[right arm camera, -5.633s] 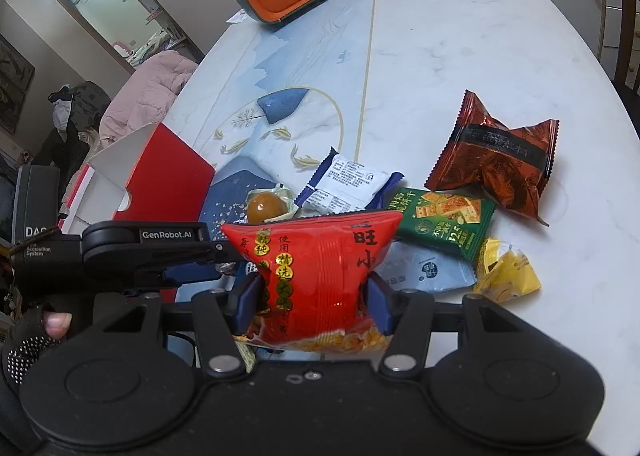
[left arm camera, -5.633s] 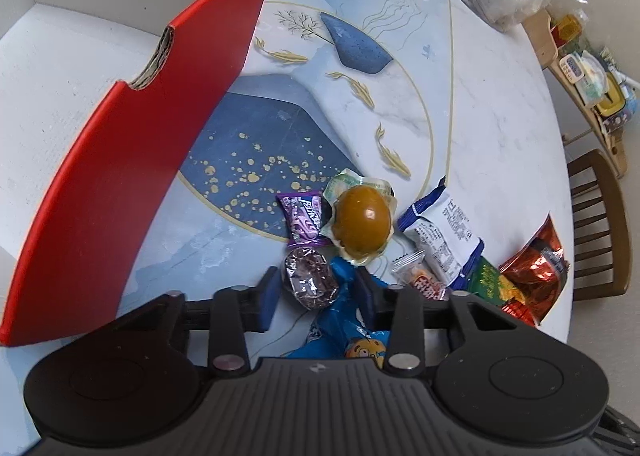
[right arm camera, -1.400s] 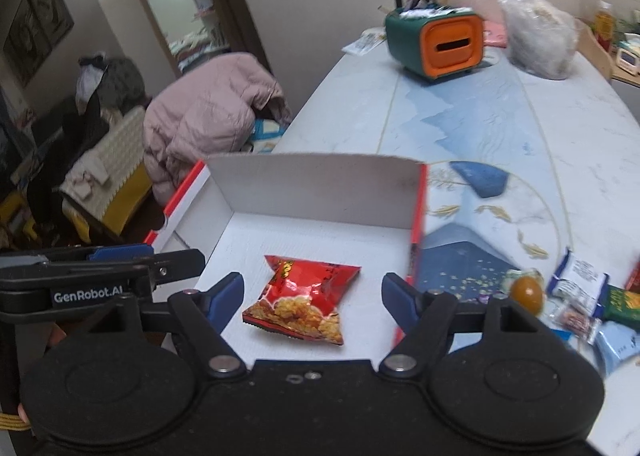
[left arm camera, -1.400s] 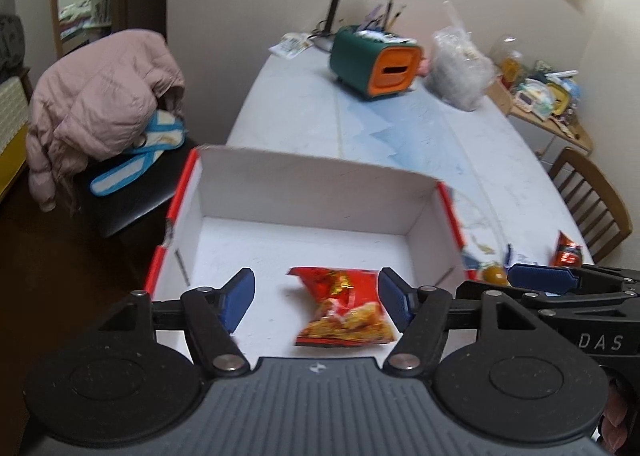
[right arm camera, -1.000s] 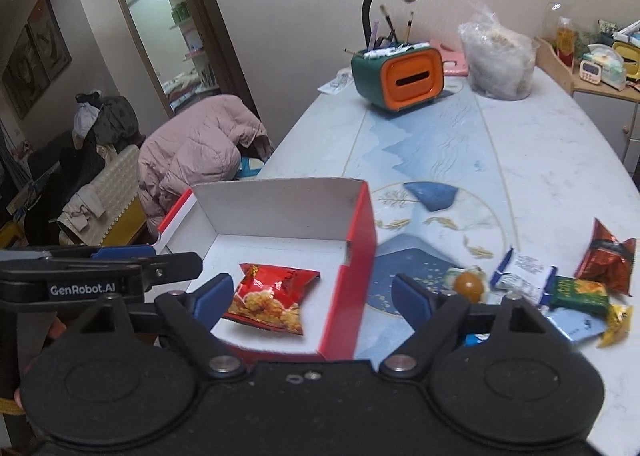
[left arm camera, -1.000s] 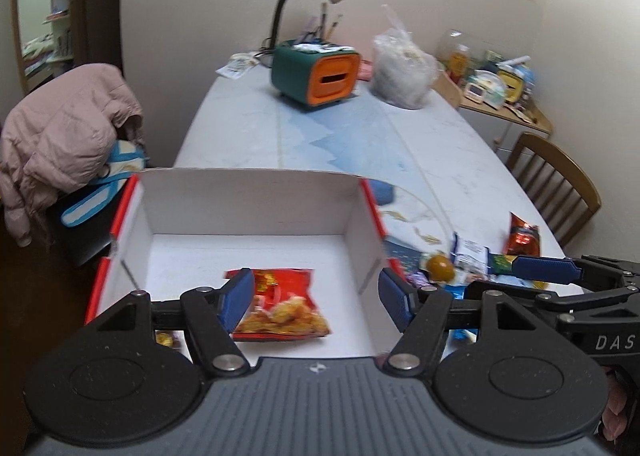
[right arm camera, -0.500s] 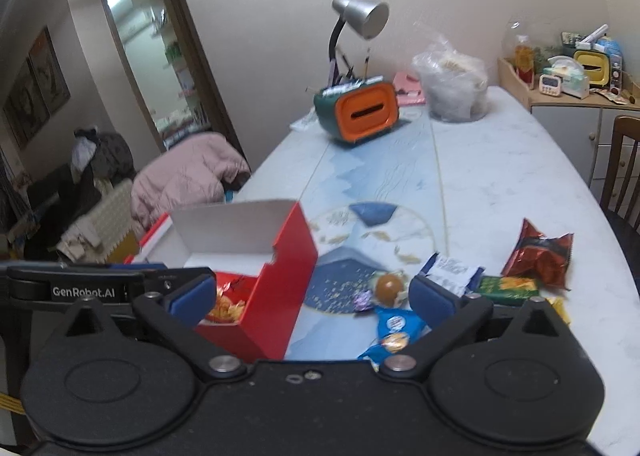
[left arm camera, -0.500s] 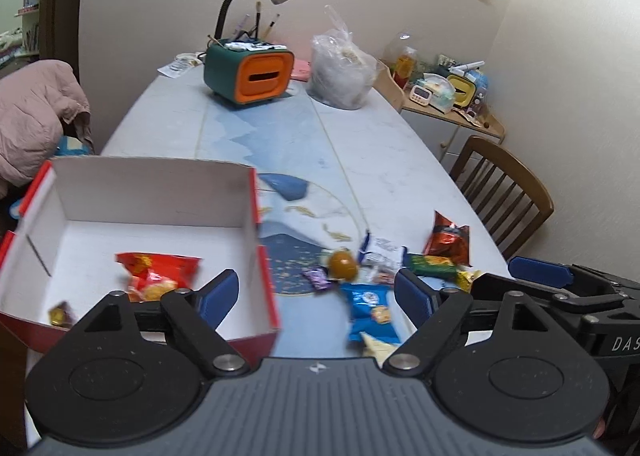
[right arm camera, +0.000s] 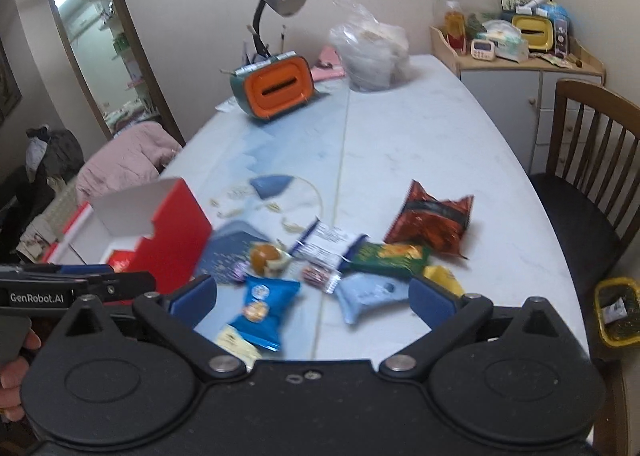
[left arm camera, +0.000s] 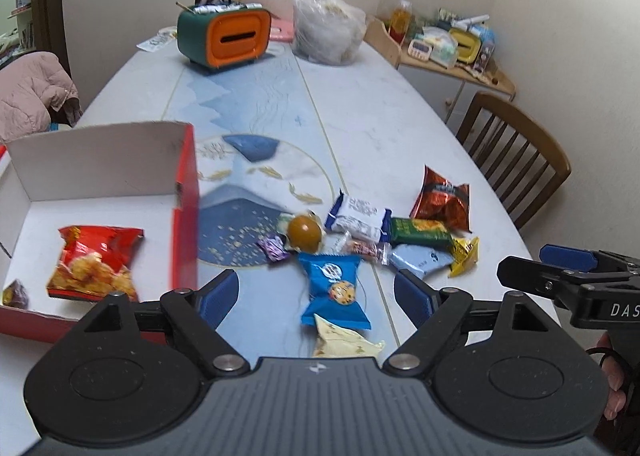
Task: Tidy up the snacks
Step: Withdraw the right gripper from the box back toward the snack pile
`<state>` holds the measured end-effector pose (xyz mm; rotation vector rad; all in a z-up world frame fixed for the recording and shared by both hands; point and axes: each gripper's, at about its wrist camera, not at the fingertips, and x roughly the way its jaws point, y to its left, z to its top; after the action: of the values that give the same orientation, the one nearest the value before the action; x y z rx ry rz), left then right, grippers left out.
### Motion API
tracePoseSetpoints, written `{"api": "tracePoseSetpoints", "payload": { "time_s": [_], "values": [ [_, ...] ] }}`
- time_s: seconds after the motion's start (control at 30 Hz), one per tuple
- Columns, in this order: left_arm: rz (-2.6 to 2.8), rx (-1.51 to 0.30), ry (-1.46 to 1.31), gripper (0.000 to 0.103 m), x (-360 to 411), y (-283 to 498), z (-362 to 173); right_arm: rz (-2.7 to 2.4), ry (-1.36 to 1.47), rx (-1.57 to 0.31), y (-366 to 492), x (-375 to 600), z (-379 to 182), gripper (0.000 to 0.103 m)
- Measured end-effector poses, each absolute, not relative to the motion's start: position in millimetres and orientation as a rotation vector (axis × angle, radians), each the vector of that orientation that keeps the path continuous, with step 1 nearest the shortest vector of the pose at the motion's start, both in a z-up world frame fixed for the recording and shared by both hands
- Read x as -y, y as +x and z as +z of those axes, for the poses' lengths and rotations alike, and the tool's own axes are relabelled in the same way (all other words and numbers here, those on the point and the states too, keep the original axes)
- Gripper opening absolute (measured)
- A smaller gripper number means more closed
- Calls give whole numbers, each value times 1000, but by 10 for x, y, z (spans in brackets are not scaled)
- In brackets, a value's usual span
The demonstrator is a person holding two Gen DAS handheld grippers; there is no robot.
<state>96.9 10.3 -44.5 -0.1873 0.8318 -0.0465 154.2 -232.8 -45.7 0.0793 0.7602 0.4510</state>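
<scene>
**A:** Both your grippers are empty. The left gripper (left arm camera: 316, 294) has its jaws spread with nothing between them, and the right gripper (right arm camera: 312, 298) stands as wide as it goes, also bare. Both have just been opening.

**B:** Where are the snacks from there?

**A:** The blue cookie packet (left arm camera: 334, 288) lies flat on the table (left arm camera: 380, 123) just ahead of your left fingers, between the two pads and a little toward the right one. A pale yellow packet (left arm camera: 340, 342) pokes out from under its near end. Further past the fingertips sit the brown ball in clear wrap (left arm camera: 304, 232), the small purple candy (left arm camera: 274, 248), the white packet (left arm camera: 356, 213), the green packet (left arm camera: 418, 232) and the dark red bag (left arm camera: 440, 203). The red box (left arm camera: 186, 215) is off beyond your left finger, with the red chip bag (left arm camera: 94, 262) already lying in it.

**B:** How will the blue one handle?

**A:** My guess is light and puffy, with slick film that crinkles and slides. It probably holds brittle cookies, so you squeeze gently. Take it across the narrow middle, one pad on each long edge, not by the crimped ends, which would let it dangle and swing.

**B:** Anything in the way?

**A:** The yellow packet touches it, so you may drag that along. From the right wrist view the light blue packet (right arm camera: 370, 294) lies just inside your right finger; it looks flat and limp, so pinch it at a raised fold.
</scene>
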Motion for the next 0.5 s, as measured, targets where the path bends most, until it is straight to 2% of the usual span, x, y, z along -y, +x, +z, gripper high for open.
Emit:
{"api": "tracePoseSetpoints", "payload": {
  "time_s": [0.2,0.5],
  "values": [
    [-20,-858,-190,85,38,1101,-558,435,58,-779,1713,2552,-626,102],
    [72,-889,-224,85,-33,1456,-737,406,-17,-844,2188,2695,-999,90]
  ]
}}
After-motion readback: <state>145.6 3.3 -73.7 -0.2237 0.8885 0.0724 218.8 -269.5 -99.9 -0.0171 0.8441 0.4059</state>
